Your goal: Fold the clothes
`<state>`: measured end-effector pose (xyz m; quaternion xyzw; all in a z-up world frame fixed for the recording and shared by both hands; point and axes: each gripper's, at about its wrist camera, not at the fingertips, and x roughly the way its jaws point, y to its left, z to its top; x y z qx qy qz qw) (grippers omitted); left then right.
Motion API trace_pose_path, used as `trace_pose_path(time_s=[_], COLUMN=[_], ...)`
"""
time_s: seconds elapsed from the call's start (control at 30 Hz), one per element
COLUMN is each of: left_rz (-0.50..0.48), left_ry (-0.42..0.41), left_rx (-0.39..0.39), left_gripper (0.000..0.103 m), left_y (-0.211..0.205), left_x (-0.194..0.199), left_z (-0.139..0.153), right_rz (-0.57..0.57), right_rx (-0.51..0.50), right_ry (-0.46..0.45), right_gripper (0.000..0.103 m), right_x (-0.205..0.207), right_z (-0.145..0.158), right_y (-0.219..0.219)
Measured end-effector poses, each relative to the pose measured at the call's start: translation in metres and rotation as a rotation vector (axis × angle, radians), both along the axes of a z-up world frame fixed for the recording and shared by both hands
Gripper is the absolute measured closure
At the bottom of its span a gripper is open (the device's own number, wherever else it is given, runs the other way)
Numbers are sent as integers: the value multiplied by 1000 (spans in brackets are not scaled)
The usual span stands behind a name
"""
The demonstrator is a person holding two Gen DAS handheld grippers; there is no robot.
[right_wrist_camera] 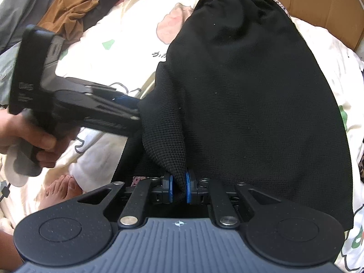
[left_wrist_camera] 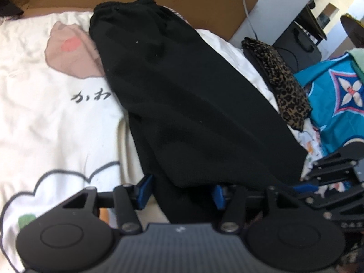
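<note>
right hand-held gripper (right_wrist_camera: pixel 179 187) clamped on the black shorts' (right_wrist_camera: pixel 250 95) hem, left hand-held gripper (left_wrist_camera: pixel 180 190) spread apart around that hem beside it

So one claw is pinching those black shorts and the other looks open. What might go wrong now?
1. The right gripper pinches only a small bunch of the black shorts; a tug might pull it free.
2. The left gripper stands open around the fabric, so that side may sag and spoil the fold.
3. The brown garment piled nearby could get caught up.
</note>
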<state>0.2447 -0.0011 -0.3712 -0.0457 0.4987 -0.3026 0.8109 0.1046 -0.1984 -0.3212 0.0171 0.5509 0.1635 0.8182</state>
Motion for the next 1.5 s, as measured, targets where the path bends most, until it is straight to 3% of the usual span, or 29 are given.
trace_pose_path(time_s=[0.17,0.23,0.3,0.33,0.47,0.6,0.87,1.0,1.13,1.23,1.33,1.5], left_rz=[30,28,27,33,56,91,124,142,208,221,240,236], left_ry=[-31,-52,-67,-71,-94,-110,-149,-154,-97,-97,-92,-72], left_rx=[25,42,54,53,59,77,120,181,129,109,99,158], left_gripper=[49,58,72,75,89,95,97,98,97,91,70,67], left_y=[-2,-1,2,5,18,32,52,61,74,68,70,59], left_x=[2,0,-2,-3,-9,-16,-21,-23,-24,-23,-25,-19], left_z=[-1,2,5,7,19,26,33,31,29,32,38,36], right_rz=[-2,0,6,8,3,-48,-228,-233,-214,-224,-207,-191], right_rx=[23,43,69,93,203,192,8,-24,-35,-27,-23,-9], right_ry=[28,44,57,61,64,37,111,142,141,142,130,130], right_gripper=[91,88,73,59,58,57,58,58,57,57,55,54], right_x=[-1,-1,-1,-2,-4,-1,8,3,2,3,2,-1], right_z=[-1,0,3,5,16,17,-27,-42,-49,-51,-53,-55], right_y=[-1,-2,-2,-3,-11,-24,-55,-60,-59,-61,-61,-65])
